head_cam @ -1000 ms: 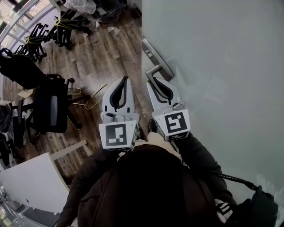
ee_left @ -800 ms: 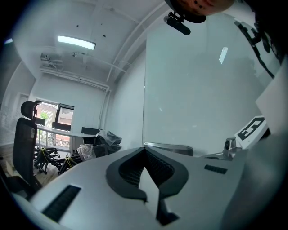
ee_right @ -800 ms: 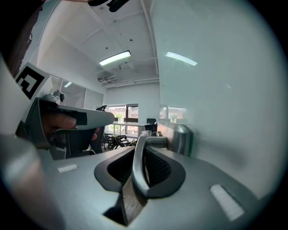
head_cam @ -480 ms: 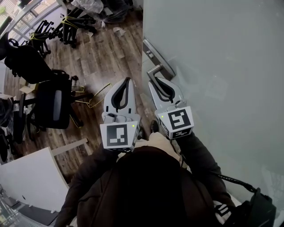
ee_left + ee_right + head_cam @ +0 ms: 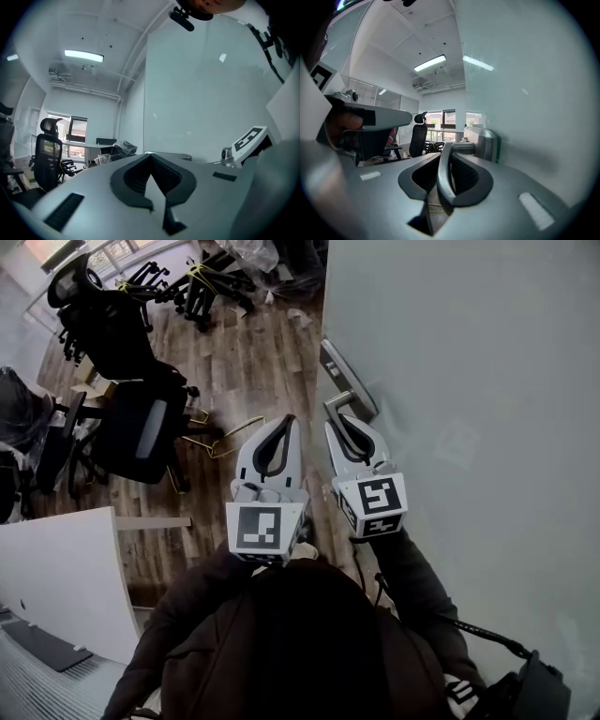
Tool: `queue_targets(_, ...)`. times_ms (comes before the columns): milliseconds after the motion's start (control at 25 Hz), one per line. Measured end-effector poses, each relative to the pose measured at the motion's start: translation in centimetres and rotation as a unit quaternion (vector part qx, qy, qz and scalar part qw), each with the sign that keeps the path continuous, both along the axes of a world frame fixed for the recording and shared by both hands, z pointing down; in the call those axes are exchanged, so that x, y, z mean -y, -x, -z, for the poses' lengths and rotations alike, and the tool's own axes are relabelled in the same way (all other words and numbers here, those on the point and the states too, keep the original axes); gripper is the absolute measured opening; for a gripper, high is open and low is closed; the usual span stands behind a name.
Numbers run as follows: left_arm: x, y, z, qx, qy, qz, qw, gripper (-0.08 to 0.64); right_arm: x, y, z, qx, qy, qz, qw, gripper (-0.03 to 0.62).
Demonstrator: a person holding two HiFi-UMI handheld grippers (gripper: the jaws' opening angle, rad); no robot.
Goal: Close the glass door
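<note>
Seen from above, a person in a dark jacket holds two grey grippers out in front, beside a frosted glass door.

At the far left a white panel fills the lower corner. Above it, black office chairs stand crowded together on a wooden plank floor, with more chair bases piled near the top edge.

In the middle is the left gripper, its marker cube nearest the person. Its jaws are pressed together at the tips and pinch nothing. It hangs over the floor, clear of the door. The left gripper view confirms this: the left gripper's dark pads meet at a point, with one office chair off to the left and the pale door pane rising behind.

Just to its right is the right gripper. Its jaws are closed around the metal lever handle, which juts out from a long metal plate at the door's edge. In the right gripper view the curved lever runs between the pads of that gripper and is pinched there.

The glass door takes up the whole right side, upright and frosted, its handle edge next to the right gripper.
</note>
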State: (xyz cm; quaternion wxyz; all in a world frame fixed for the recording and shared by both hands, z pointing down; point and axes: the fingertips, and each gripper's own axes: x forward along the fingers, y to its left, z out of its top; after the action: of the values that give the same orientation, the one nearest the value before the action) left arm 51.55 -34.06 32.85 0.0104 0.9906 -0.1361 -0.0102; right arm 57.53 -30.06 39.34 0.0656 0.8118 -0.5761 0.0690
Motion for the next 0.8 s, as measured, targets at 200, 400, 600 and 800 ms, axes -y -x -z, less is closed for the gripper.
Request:
queue_targets(200, -1.1, 4.9, 1.4, 0.001, 0.001, 0.039, 0.9992, -0.003, 0.3, 3.3, 1.1, 0.003, 0.001, 0.027, 1.000, 0.064)
queue_targets(400, -1.4, 9.7, 2.1, 0.016, 0.005, 0.074, 0.9972, -0.003, 1.1, 7.1, 1.3, 0.012, 0.001, 0.059, 0.998, 0.064)
queue_targets(600, -0.6, 14.5, 0.9, 0.013, 0.008, 0.099, 0.9950, -0.003, 2.6, 12.5, 0.7, 0.015, -0.002, 0.102, 0.995, 0.067)
queue_targets(800, -0.6, 16.9, 0.0, 0.018, 0.006, 0.113, 0.9934, -0.003, 2.8, 15.6, 0.1, 0.009, -0.001, 0.129, 0.992, 0.066)
